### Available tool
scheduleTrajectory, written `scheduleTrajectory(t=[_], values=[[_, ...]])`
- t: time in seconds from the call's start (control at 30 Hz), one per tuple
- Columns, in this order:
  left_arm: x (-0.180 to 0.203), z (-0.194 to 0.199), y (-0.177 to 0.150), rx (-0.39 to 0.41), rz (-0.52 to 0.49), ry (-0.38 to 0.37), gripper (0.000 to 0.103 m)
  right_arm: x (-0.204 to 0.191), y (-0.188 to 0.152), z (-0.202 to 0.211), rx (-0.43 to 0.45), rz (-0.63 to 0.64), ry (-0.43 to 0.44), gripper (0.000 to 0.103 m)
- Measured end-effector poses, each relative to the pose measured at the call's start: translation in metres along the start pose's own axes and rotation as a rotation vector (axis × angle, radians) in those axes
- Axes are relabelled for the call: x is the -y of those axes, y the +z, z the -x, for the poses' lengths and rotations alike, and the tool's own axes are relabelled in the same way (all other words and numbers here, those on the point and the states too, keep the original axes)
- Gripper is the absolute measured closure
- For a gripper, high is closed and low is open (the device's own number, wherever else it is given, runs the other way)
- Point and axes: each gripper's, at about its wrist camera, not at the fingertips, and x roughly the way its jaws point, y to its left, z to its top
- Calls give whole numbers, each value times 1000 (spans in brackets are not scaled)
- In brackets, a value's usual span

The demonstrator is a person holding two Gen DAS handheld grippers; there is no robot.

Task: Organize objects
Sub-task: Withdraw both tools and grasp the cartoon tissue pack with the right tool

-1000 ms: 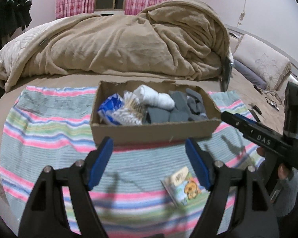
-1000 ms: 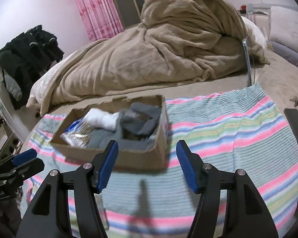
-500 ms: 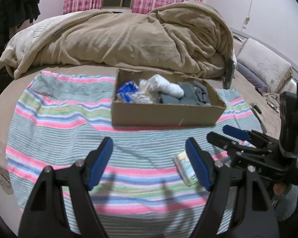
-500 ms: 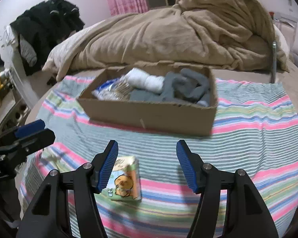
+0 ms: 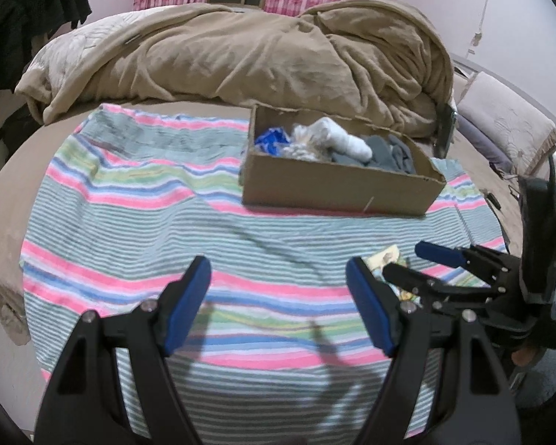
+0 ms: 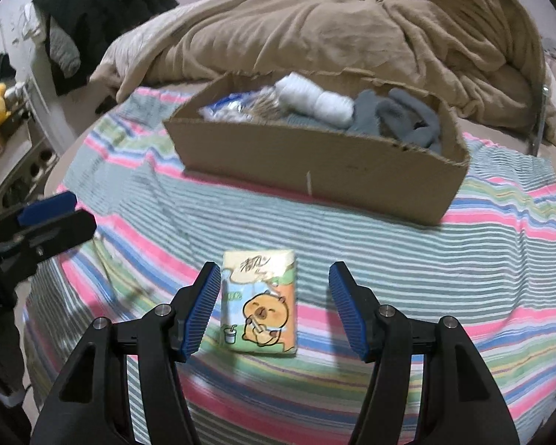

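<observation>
Striped bedding (image 6: 444,270) covers the bed in front of you, and nearest to you the tissue pack (image 6: 259,302) lies flat on it, between the spread jaws of your right gripper (image 6: 274,311), not yet pinched. Your left gripper (image 5: 278,306) hangs spread and empty beside the pack. Beyond the pack, the cardboard box (image 6: 315,163) already holds rolled socks (image 6: 315,100) and packets, so this pack looks like the last piece to go in.

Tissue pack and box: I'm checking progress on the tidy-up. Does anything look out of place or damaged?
Yes. The tissue pack lies alone on the striped towel, outside the cardboard box that holds the socks. The box's top edge looks torn and ragged.
</observation>
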Motion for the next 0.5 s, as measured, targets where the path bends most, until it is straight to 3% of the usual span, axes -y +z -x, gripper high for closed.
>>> scheduleTrajectory(t=[0.27, 0.3, 0.33, 0.5], values=[[-4, -4, -6, -12, 13, -6, 26, -9, -7, -15, -50, 49, -22, 39], [-5, -4, -6, -12, 13, -7, 26, -11, -8, -15, -50, 55, -23, 43], [-5, -4, -7, -14, 14, -8, 26, -12, -8, -16, -50, 61, -22, 53], [-5, -4, -5, -10, 13, -9, 26, -11, -7, -11, -36, 52, 5, 55]])
